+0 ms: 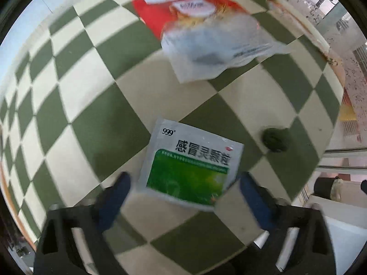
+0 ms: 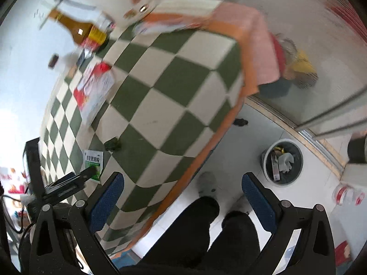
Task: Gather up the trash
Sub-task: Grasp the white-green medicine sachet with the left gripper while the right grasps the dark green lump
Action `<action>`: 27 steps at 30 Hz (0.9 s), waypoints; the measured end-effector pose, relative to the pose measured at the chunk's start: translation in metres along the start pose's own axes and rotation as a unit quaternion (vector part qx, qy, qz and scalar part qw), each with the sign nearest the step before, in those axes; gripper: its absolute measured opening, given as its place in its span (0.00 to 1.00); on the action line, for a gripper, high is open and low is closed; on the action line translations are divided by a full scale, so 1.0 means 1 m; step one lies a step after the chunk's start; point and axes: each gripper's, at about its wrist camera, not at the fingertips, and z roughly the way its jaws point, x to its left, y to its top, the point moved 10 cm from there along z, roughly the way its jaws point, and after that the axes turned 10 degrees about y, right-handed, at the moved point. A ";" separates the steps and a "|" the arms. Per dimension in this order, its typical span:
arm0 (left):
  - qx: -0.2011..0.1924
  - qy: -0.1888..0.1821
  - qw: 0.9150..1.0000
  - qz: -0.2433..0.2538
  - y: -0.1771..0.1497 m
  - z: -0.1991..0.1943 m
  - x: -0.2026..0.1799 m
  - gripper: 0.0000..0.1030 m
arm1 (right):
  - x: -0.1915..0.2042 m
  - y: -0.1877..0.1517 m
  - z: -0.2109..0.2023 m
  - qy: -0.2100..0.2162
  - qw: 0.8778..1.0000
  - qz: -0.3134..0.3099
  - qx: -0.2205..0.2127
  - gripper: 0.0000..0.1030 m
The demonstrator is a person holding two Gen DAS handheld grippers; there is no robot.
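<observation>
— On the green-and-cream chequered tablecloth (image 1: 96, 123), what lies near the left gripper (image 1: 183, 183)?

— A flat white-and-green medicine sachet printed "999" (image 1: 192, 162). It lies between the two blue-padded fingers (image 1: 114, 197), which stand wide apart. Whether the pads touch its edges I cannot tell; the right pad sits just at its lower corner.

— Anything else on that cloth?

— A small dark green crumpled lump (image 1: 275, 139) lies near the sachet, to its right. Farther off rests a red-and-white printed packet (image 1: 174, 13), with a crumpled clear-white plastic wrapper (image 1: 218, 48) lying partly over it. Both are blurred.

— And the right gripper (image 2: 183, 194)?

— Its jaws are also wide apart and hold nothing. It hangs beyond the table's orange edge (image 2: 197, 160), over the white floor and the person's dark trouser legs (image 2: 206, 229).

— Where is the bin?

— A round grey waste bin with a dark liner (image 2: 266, 160) stands on the floor, well apart from the table. Inside it are crumpled pale paper (image 2: 285, 160) and a flat strip-like wrapper (image 2: 275, 167); a yellow scrap shows near the rim.

— Other containers?

— An amber glass bottle with a yellow label (image 2: 80, 29) stands at the far end of the table. Its contents cannot be made out. From this view the left gripper's dark finger lies over the sachet (image 2: 93, 160).
</observation>
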 end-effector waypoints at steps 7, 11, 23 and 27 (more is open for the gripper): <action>-0.034 -0.007 0.999 -0.012 0.006 -0.008 0.020 0.05 | 0.035 0.018 0.045 -0.011 0.999 -0.039 0.028 1.00; -0.035 -0.004 0.999 -0.026 0.005 -0.004 0.048 0.03 | 0.060 0.026 0.073 0.002 0.998 -0.050 0.043 1.00; -0.057 0.047 0.995 -0.068 0.007 -0.017 0.108 0.03 | 0.122 0.021 0.142 0.014 0.991 -0.113 0.075 0.54; -0.058 0.048 0.995 -0.071 0.012 -0.018 0.100 0.03 | 0.132 0.022 0.148 -0.001 0.988 -0.145 0.061 0.31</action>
